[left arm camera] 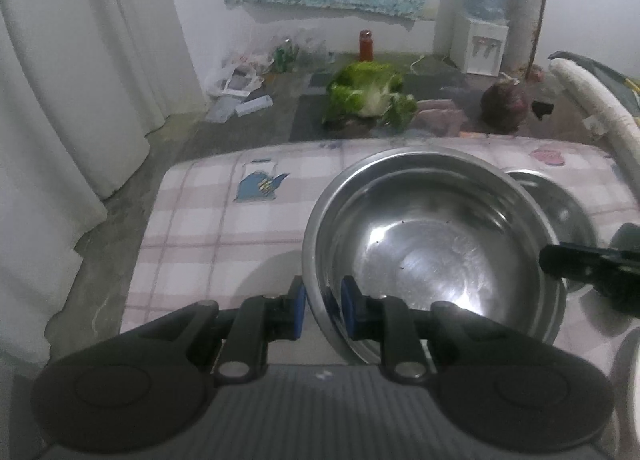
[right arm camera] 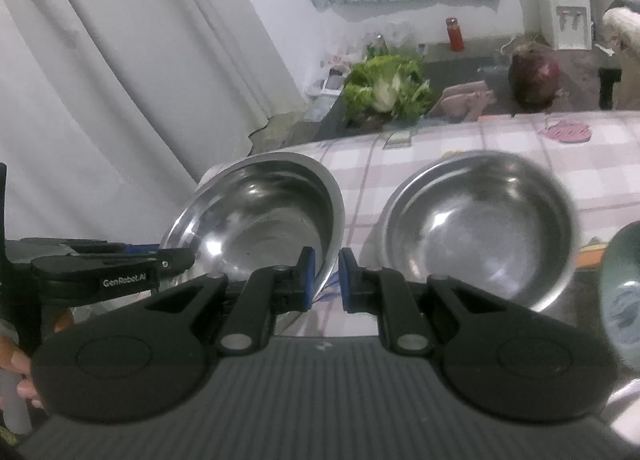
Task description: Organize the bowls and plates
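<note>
A large steel bowl [left arm camera: 432, 244] is held above the checked table [left arm camera: 224, 228], gripped from both sides. My left gripper [left arm camera: 323, 310] is shut on its near-left rim. The same bowl shows tilted in the right wrist view [right arm camera: 264, 212], where my right gripper [right arm camera: 325, 278] is shut on its right rim. The left gripper's body [right arm camera: 104, 280] reaches in from the left there. A second steel bowl [right arm camera: 480, 228] rests on the table to the right; its edge shows behind the held bowl [left arm camera: 556, 204]. The right gripper's tip [left arm camera: 576, 260] enters at the right.
A teal ceramic cup or bowl [right arm camera: 624, 292] stands at the right edge. White curtains [left arm camera: 80, 60] hang left. On the floor beyond the table lie a lettuce [left arm camera: 368, 94], a dark round vegetable [left arm camera: 504, 104], a red bottle [left arm camera: 365, 45] and a water dispenser [left arm camera: 480, 36].
</note>
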Tool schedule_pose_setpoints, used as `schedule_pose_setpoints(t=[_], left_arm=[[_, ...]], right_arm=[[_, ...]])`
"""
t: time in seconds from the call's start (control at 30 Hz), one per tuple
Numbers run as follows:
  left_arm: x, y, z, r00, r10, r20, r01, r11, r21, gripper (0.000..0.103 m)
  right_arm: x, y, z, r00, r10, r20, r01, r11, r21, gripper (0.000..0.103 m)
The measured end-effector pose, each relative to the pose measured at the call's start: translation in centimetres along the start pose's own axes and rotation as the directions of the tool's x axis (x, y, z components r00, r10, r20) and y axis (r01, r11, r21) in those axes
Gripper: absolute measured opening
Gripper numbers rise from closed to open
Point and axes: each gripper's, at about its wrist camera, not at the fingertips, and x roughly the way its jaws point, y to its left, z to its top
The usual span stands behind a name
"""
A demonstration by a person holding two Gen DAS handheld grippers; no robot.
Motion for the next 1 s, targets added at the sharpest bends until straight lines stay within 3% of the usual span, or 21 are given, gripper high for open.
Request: schedule_pose_setpoints(t=[0.5, 0.73, 1.0], left_arm=[[3.1, -10.6, 3.5, 0.996, -0.089, -0.027, 0.091, 0.993, 0.073, 0.021], [6.1, -13.1, 3.2, 0.995, -0.070, -0.073, 0.077, 0.991, 0.108, 0.021], [7.1, -13.7, 3.2, 0.993, -0.077, -0.085, 0.088, 0.987, 0.131, 0.021]], right_arm=[[-4.2, -9.2, 3.2, 0.990, -0.141, 0.018, 0.140, 0.990, 0.026, 0.012], [-2.3, -12.3, 2.4, 0.983, -0.180, -0.025, 0.181, 0.983, 0.030, 0.012], [0.4, -13.1, 2.4, 0.977, -0.205, -0.064, 0.205, 0.979, -0.006, 0.015]])
